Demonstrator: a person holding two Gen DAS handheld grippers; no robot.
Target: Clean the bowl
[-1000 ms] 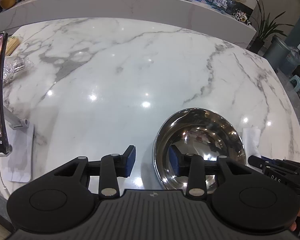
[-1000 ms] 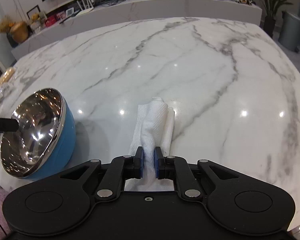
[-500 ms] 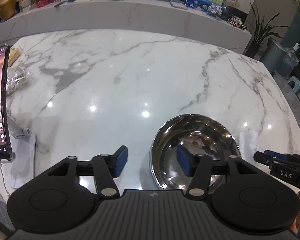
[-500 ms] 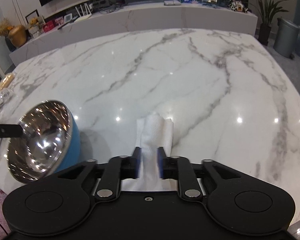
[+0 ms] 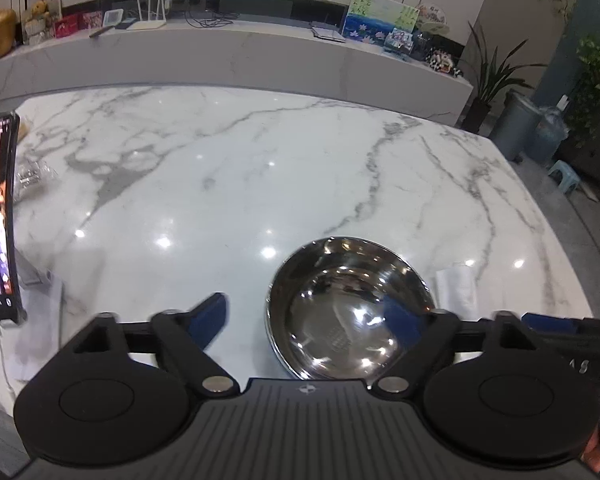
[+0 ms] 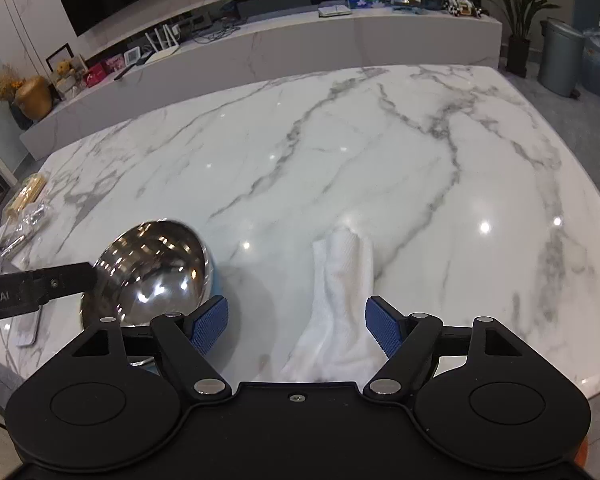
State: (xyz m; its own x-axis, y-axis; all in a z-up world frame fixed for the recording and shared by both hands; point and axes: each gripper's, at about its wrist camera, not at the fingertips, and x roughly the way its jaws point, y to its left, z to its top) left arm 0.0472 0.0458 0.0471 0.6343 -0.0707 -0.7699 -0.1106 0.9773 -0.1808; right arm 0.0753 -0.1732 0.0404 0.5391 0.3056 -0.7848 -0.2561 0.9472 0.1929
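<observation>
The bowl [image 5: 350, 306] sits on the tabletop [image 5: 260, 168] near its front edge, steel inside and blue outside; the left gripper [image 5: 312, 316] hangs over it with jaws spread wide, one finger outside the rim at 9 o'clock, the other over the inside. The right gripper [image 6: 296, 326] has its jaws spread too, straddling the near end of the towel [image 6: 340, 292], which lies flat at 3 o'clock of the bowl, gripping nothing.

The step in hand looks like taking hold of both things; for the left, drop until one finger is inside and one outside the wall, then close on the rim so the bowl cannot slide on the glossy marble; for the right, lower the tips to the surface before closing, catching a thick fold rather than one ply; lift only once the towel is bunched enough to wipe.
</observation>
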